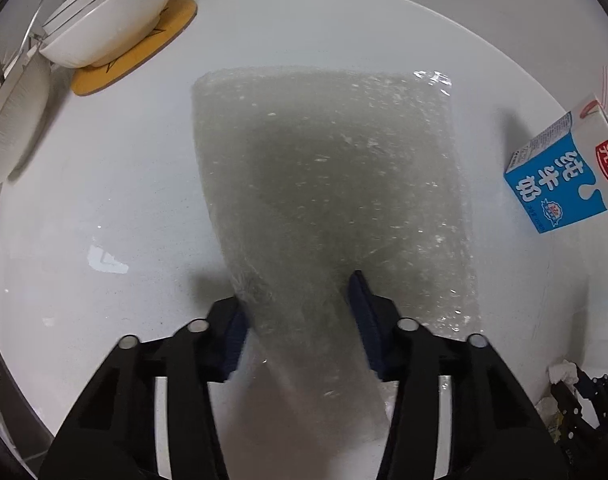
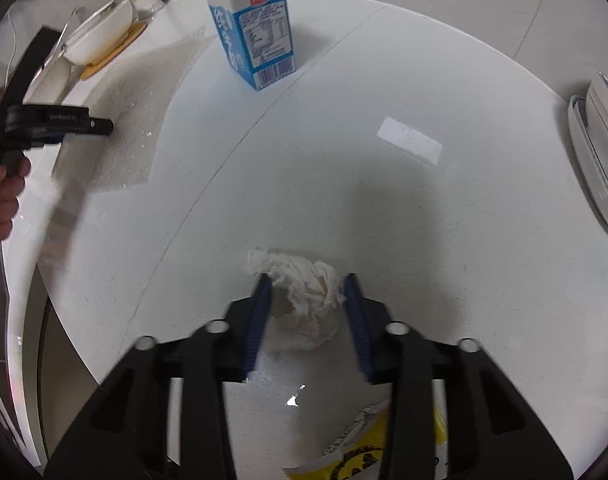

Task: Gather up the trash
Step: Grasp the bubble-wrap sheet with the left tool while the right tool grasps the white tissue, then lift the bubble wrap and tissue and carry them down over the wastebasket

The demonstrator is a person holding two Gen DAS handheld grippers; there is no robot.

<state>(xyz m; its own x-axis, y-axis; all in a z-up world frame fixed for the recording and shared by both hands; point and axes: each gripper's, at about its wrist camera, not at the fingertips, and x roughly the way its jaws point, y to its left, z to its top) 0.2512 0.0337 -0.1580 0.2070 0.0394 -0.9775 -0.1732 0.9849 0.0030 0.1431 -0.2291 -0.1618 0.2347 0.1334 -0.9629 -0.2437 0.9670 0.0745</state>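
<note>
One tissue wad (image 2: 304,300), one bubble-wrap sheet (image 1: 324,200), one milk carton (image 2: 252,24).

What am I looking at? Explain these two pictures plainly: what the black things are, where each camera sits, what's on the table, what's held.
There is no robot here. A person holds a hand-operated gripper in each hand, and each gripper carries a wide-angle camera looking forward along its two fingers. One picture comes from the left gripper, the other from the right gripper; the black shapes at the bottom of each are the fingers.

Both point down at a white table. On it stand a blue and white milk carton and a white bowl on a yellow mat. A yellow wrapper lies near the right gripper.

The left fingers appear closed on the near edge of a clear plastic sheet. The right fingers pinch a crumpled white tissue. The person's hand shows at the right view's left edge.
</note>
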